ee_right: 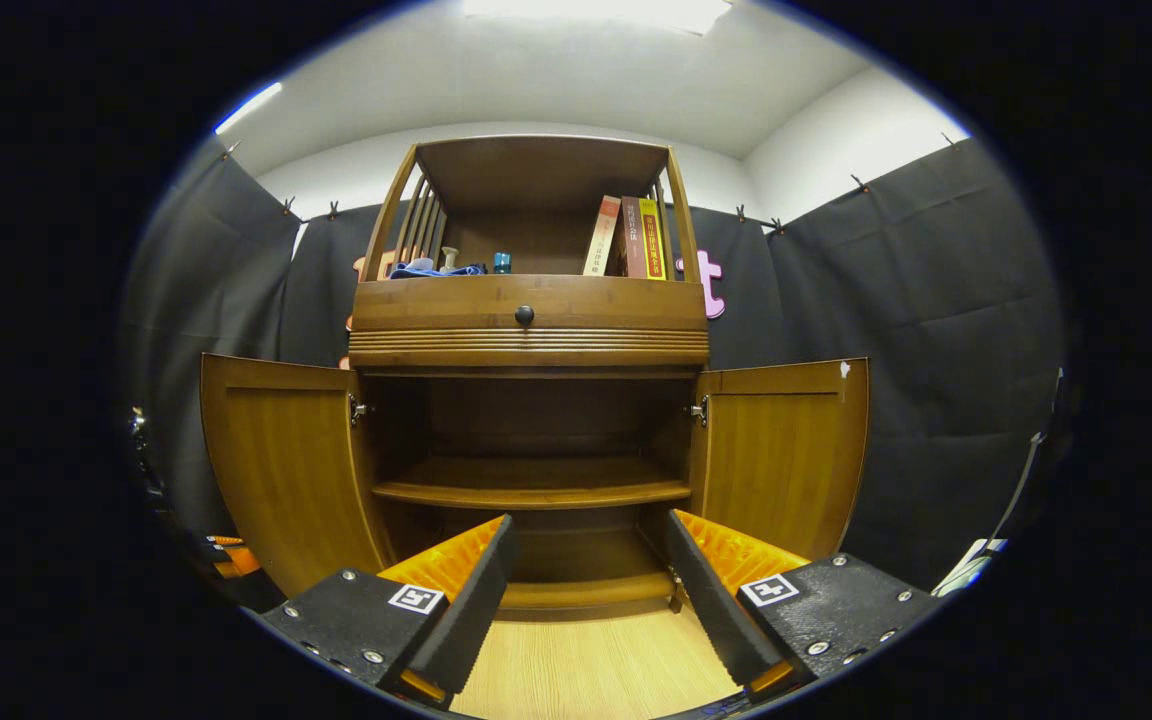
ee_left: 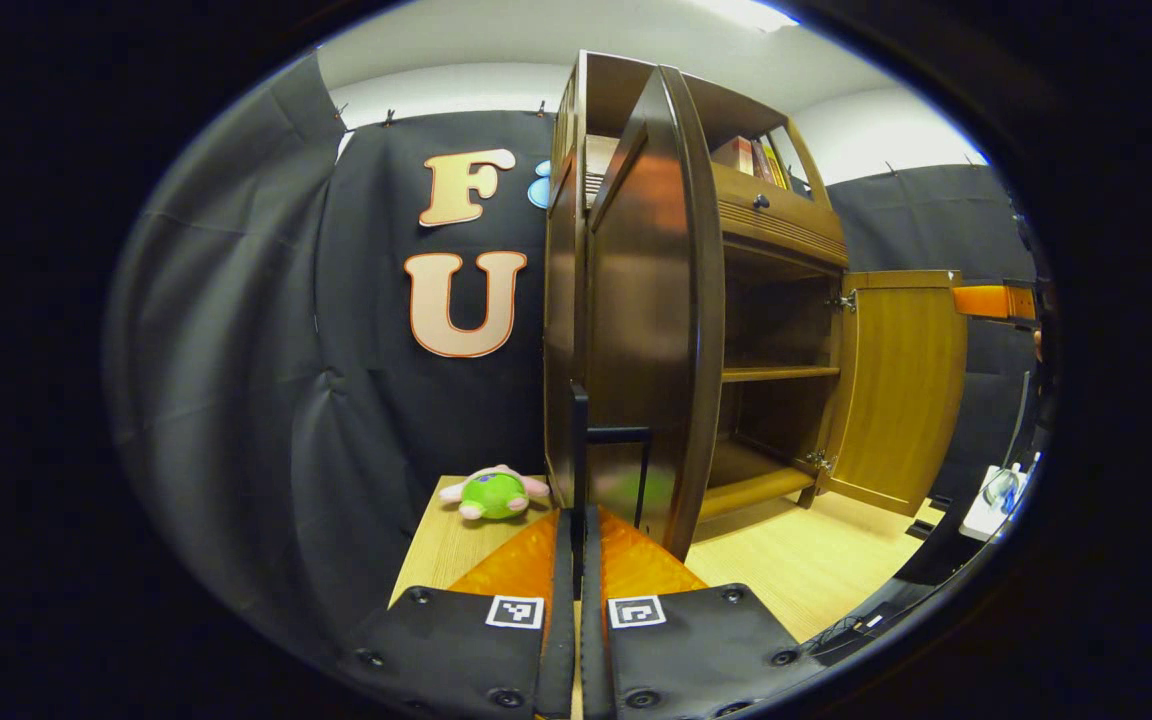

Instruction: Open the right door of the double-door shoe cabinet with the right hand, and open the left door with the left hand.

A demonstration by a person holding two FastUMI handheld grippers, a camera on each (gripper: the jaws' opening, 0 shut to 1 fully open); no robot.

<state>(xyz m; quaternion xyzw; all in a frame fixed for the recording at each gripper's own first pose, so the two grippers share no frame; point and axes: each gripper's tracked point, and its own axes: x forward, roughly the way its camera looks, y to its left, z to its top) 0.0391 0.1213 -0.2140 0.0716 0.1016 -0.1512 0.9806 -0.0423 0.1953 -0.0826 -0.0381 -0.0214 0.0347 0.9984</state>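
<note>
**Both doors of the shoe cabinet (ee_right: 531, 400) stand open; the opening step looks nearly complete.**

Left gripper view: the left gripper (ee_left: 579, 520) has its fingers drawn narrow on the thin black handle (ee_left: 581, 440) of the left door (ee_left: 651, 320), seen edge-on and swung outward; the right door (ee_left: 901, 385) hangs open beyond. Right gripper view: the right gripper (ee_right: 586, 580), jaws wide and empty, faces the cabinet from a short way back. Judged next: release the handle and draw the left gripper clear.
</note>
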